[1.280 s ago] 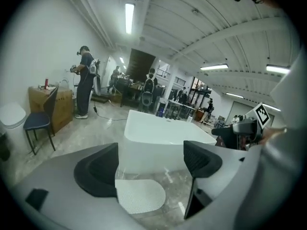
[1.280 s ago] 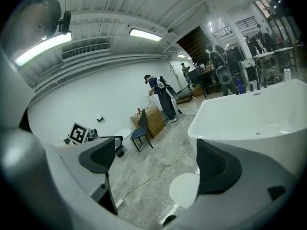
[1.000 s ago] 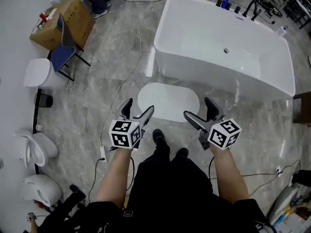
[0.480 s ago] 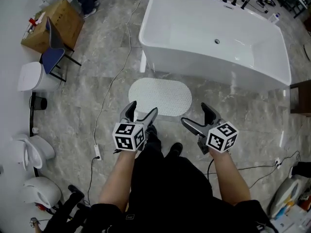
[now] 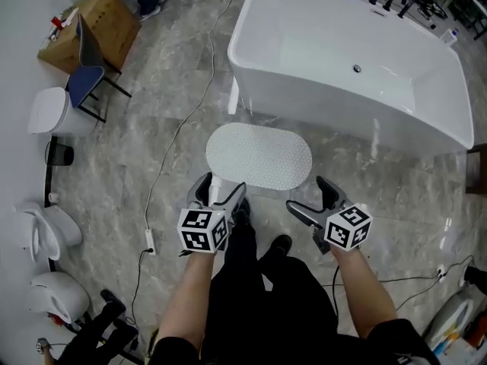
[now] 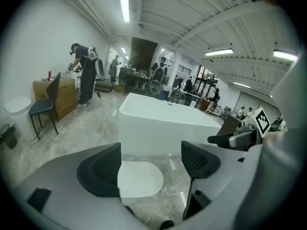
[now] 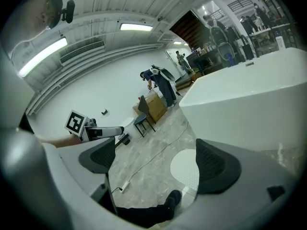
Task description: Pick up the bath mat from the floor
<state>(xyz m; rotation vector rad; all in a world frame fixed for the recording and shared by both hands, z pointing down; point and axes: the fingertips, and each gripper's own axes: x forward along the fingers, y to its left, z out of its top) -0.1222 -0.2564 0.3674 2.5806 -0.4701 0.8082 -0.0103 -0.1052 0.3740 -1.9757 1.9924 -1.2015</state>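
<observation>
The white oval bath mat [image 5: 259, 157] lies flat on the grey marble floor in front of the white bathtub [image 5: 346, 59]. My left gripper [image 5: 223, 191] hovers open just short of the mat's near left edge, nothing between its jaws. My right gripper [image 5: 315, 196] is open too, held near the mat's near right corner. In the left gripper view the mat [image 6: 140, 179] shows between the dark pads [image 6: 100, 169], well below and ahead. In the right gripper view the mat [image 7: 185, 169] lies partly behind the right pad [image 7: 217, 166].
A power cable [image 5: 185, 124] runs across the floor to a socket strip [image 5: 149, 242] at left. My shoes [image 5: 280, 245] stand just behind the mat. A blue chair [image 5: 86, 74], cardboard box [image 5: 93, 26], bin [image 5: 50, 109] and toilets [image 5: 39, 231] line the left wall. A person [image 6: 87, 74] stands by the box.
The head view has shifted so the mat and tub sit a little differently in frame. Both grippers have stayed open, close to the mat's near edge.
</observation>
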